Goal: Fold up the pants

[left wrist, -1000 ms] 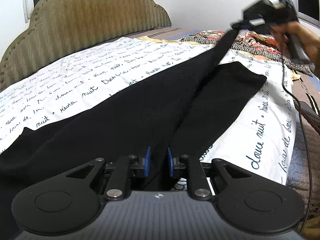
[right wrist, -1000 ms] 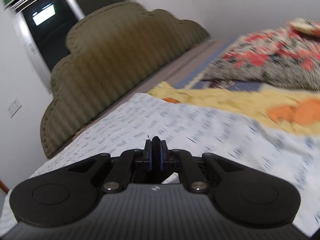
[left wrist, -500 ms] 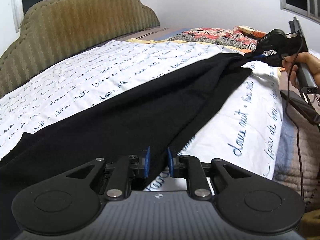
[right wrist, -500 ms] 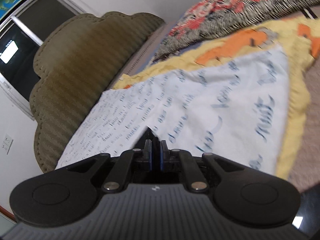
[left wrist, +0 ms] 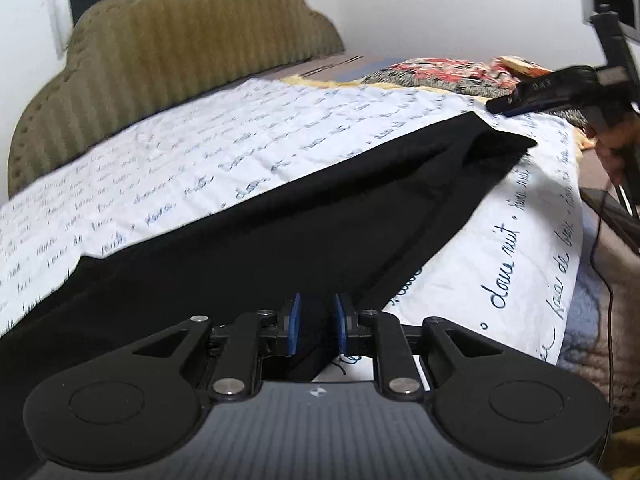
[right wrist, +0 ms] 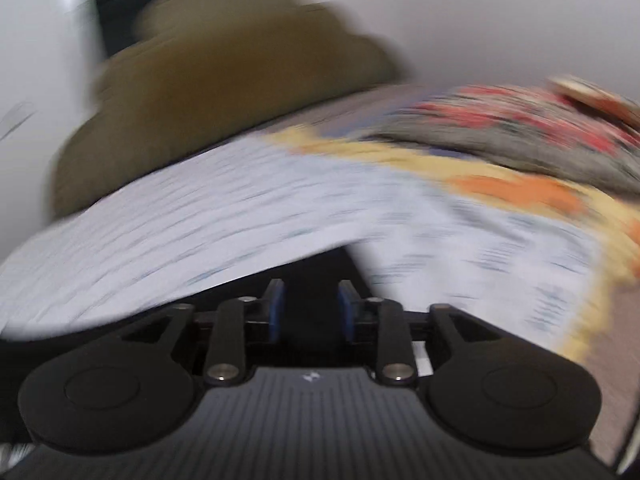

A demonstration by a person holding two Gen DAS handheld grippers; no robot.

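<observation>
My right gripper has just opened and released the black fabric pants, now folded lengthwise on the white script-printed sheet, while my left gripper, half open, still straddles cloth.

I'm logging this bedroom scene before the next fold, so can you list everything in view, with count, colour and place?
pants: one, black, laid lengthwise across the sheet
sheet: one, white with blue script, over the bed
headboard: one, olive, padded, at the far left
patterned bedding: one heap, red and grey, far end of the bed
yellow cloth: one, yellow with orange patches, beside the sheet
cable: one, black, hanging at the bed's right edge
left gripper: black with blue pads, over the pants' near end
right gripper: same colours, open at the pants' far end
</observation>
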